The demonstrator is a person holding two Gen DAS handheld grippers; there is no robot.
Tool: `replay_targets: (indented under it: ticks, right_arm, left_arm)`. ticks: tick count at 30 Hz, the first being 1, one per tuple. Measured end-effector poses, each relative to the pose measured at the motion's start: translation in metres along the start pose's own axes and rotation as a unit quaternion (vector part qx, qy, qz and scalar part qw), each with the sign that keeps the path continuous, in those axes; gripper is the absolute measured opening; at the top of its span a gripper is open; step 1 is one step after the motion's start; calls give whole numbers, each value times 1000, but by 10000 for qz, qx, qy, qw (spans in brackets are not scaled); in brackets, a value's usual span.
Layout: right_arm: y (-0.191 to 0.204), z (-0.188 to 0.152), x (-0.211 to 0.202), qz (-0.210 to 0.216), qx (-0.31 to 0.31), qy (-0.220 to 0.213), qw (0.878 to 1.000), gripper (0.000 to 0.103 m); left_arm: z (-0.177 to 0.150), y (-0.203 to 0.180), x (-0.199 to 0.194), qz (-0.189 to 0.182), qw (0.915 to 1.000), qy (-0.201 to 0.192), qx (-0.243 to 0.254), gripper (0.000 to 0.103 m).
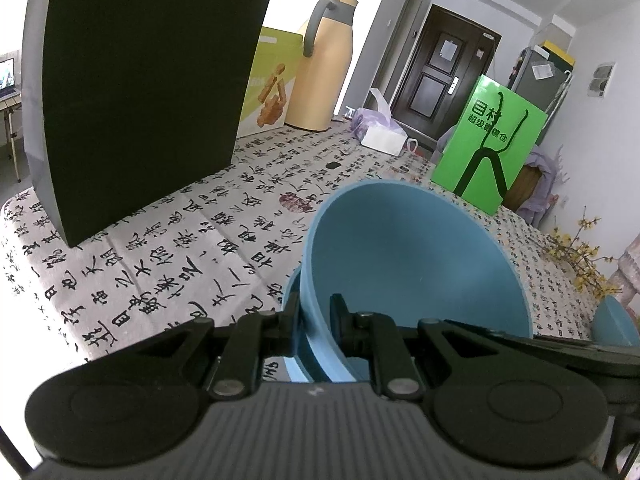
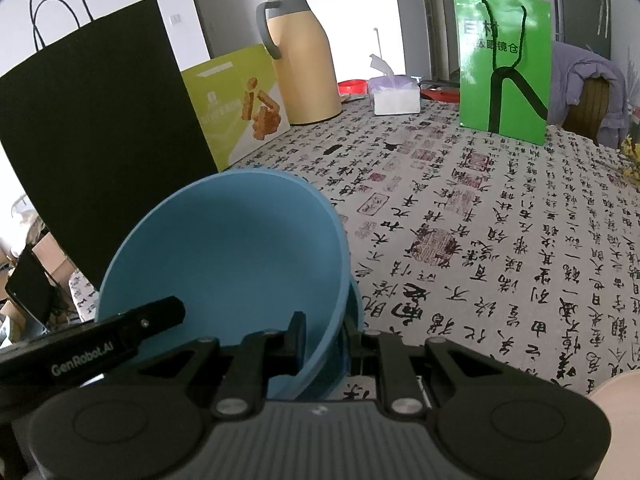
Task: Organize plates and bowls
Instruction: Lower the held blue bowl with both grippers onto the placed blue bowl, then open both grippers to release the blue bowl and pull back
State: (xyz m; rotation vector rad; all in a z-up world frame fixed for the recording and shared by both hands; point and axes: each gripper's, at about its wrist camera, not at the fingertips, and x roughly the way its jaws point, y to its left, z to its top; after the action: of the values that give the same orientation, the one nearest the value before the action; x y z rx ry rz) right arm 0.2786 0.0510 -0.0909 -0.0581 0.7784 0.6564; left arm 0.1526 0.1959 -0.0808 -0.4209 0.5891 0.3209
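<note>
**Inspector A:** Start with the largest item. The counter (image 2: 500, 240), under a calligraphy-print cloth, fills the centre and right of the right wrist view. Bags and a flask stand along its far edge, so the near cloth is free for sorting.

**Inspector B:** Noted. Next, the blue bowl (image 1: 420, 256), lower centre of the left wrist view. It is tipped toward the camera. A second blue rim shows just beneath it, which I judge to be another bowl it nests in or is lifting from.

**Inspector A:** Why two grips on it?

**Inspector B:** Opposite rims, I judge, to keep it steady. The left gripper (image 1: 316, 320) has its jaws nearly together, pinching the bowl wall, one finger inside and one outside.

**Inspector A:** The right gripper (image 2: 324, 340), lower centre of its view, likewise: jaws nearly together, clamping the same bowl's wall.
</note>
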Motion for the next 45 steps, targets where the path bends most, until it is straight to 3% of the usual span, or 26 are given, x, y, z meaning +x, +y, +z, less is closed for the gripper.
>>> replay_targets:
  ticks: [24, 30, 34, 45]
  right_arm:
    - [0, -2, -3, 27, 108, -118, 9999, 16]
    - [-2, 0, -7, -17, 210, -228, 9995, 16]
    - [-2, 2, -12, -95, 238, -344, 9991, 10]
    - [-5, 2, -7, -207, 263, -366, 9988, 10]
  left_arm:
    - [3, 11, -2, -195, 9995, 79, -238, 16]
    - [4, 6, -2, -119, 9999, -7, -112, 16]
    - [5, 4, -1, -10, 10000, -9, -81, 15]
    - [8, 0, 2, 205, 9995, -203, 121, 15]
